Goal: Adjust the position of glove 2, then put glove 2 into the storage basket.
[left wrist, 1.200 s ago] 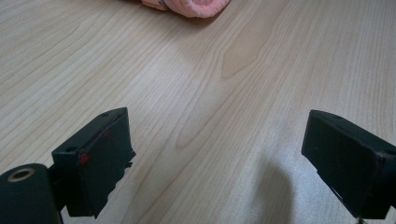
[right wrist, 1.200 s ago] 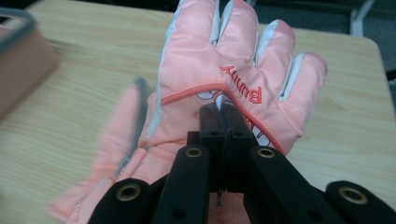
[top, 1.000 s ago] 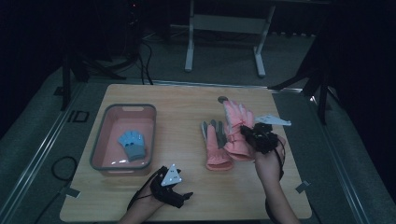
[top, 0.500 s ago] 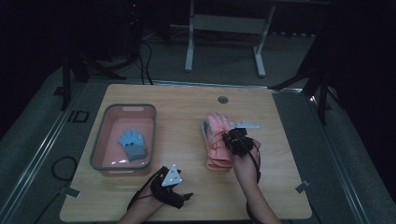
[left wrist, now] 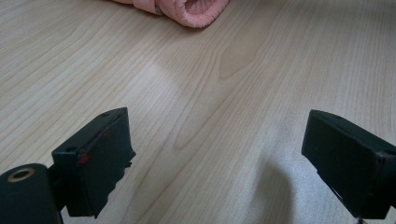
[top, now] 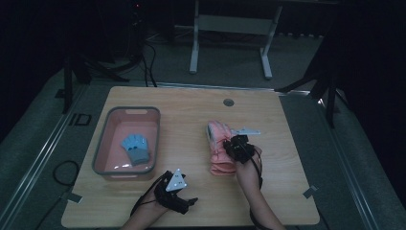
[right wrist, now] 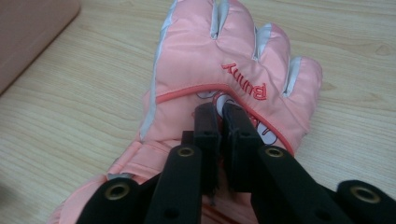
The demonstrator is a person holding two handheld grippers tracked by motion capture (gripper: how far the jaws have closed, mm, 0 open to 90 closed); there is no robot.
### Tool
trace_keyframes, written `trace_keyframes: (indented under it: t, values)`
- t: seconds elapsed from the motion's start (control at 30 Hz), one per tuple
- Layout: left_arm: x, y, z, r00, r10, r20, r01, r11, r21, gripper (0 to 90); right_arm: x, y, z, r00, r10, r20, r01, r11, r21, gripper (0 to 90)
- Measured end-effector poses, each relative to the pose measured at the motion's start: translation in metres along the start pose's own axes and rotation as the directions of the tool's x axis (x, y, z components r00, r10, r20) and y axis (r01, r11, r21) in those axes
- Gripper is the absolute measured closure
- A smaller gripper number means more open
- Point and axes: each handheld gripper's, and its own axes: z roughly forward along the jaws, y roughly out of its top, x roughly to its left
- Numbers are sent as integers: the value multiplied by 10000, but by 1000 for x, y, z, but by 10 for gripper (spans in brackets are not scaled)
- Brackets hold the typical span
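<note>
At the left of the table point(top: 287, 191) we see the pink tray point(top: 101, 148) holding a small blue glove point(top: 136, 148). Our left gripper point(top: 184, 203) rests near the front edge, jaws spread wide over bare wood. The pink gloves point(top: 218, 151) lie stacked right of centre, their long axis running away from us. Our right gripper point(right wrist: 222, 116) is on them, jaws pinching the top glove's fabric, so we judge this hand nearer.

At the high view's bottom centre the left gripper point(top: 184, 201) rests with jaws spread wide, while the right gripper point(top: 234, 143), mid-frame, has jaws pinched nearly together.
</note>
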Motion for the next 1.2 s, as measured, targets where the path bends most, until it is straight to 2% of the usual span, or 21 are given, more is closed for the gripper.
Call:
trace_keyframes:
  t: [0.2, 0.33, 0.4, 0.5, 0.67, 0.77, 0.87, 0.97, 1.0, 1.13, 1.2]
  values:
    - [0, 0, 0, 10000, -10, 5, 10, 10000, 25, 88, -9, 0, -9, 9989, -33, -469, 19, 9995, -300, 687]
    - [0, 0, 0, 10000, 16, 15, -16, 10000, 48, 88, -18, 1, -14, 9976, -27, -688, -4, 9990, -451, 539]
    - [0, 0, 0, 10000, 36, 4, -36, 10000, 72, 88, -21, 1, -16, 9947, -27, -1032, -26, 9986, -519, 470]
    - [1, 0, 0, 9999, -77, 76, 76, 10000, 32, 88, -24, 2, -20, 9934, -185, -1128, 110, 9977, -671, 374]
    - [0, 1, 1, 10000, -82, 53, 82, 9999, 68, 88, -31, 5, -32, 9839, -364, -1748, 189, 9947, -1011, 200]
    - [1, 3, 0, 9999, -146, 35, 146, 9999, -17, 87, -37, 7, -39, 9838, -657, -1667, 486, 9933, -1047, 145]
    - [0, 5, -2, 9999, -143, -15, 143, 9999, -26, 88, -45, 7, -45, 9825, -1021, -1560, 842, 9895, -1173, 156]
    - [0, 9, -3, 9997, -138, -183, 137, 9999, -77, 88, -51, 5, -49, 9809, -1681, -974, 1529, 9773, -1469, 136]
    - [0, 11, -3, 9998, -115, -186, 114, 9999, -59, 88, -52, 5, -51, 9802, -1751, -921, 1599, 9753, -1525, 135]
    - [-1, 22, -8, 9991, 40, -430, -41, 10000, -45, 88, -60, 2, -59, 9821, -1600, -999, 1486, 9825, -1123, 134]
    - [0, 30, -12, 9984, -102, -558, 89, 9997, -228, 88, -64, 0, -63, 9817, -1581, -1066, 1470, 9836, -1044, 126]
